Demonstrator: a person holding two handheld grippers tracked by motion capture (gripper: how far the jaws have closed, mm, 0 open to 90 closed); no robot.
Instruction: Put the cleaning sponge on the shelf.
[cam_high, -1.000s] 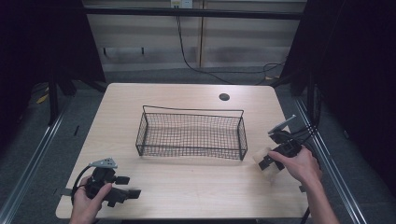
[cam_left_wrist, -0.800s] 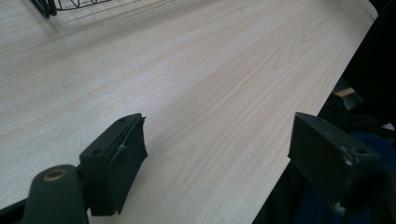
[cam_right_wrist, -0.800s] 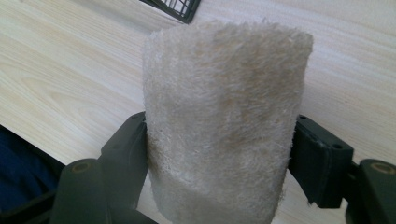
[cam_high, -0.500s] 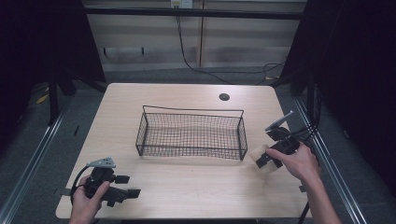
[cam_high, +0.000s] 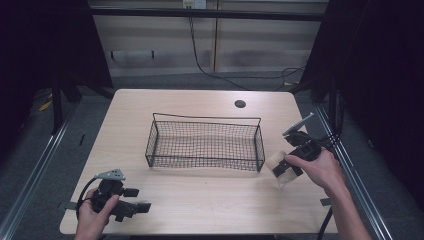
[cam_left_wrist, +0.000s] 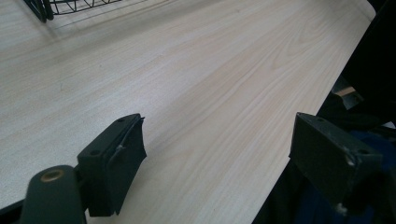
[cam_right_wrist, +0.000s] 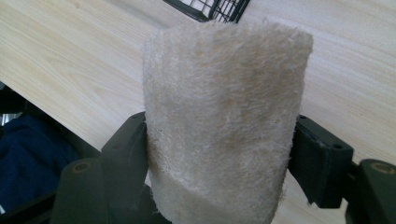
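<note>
A beige fibrous roll, like a loofah (cam_right_wrist: 224, 121), stands between the jaws of my right gripper (cam_right_wrist: 223, 156), which is shut on its lower half. From above, the loofah (cam_high: 279, 169) and the right gripper (cam_high: 284, 173) hang just off the right end of a black wire basket (cam_high: 205, 119). The basket sits in the middle of the wooden table (cam_high: 210, 200) with nothing in it. My left gripper (cam_high: 137, 199) rests at the table's front left corner. Its jaws stand wide open over bare wood (cam_left_wrist: 219, 144).
A round cable hole (cam_high: 240, 104) lies in the tabletop behind the basket. The table's right edge runs close beside my right hand, with a metal rail (cam_high: 350, 165) beyond it. A corner of the basket (cam_left_wrist: 42, 9) reaches into the left gripper view.
My right gripper has risen a little with the loofah still in it, drifting slightly toward the basket's end. The left gripper has kept still.
</note>
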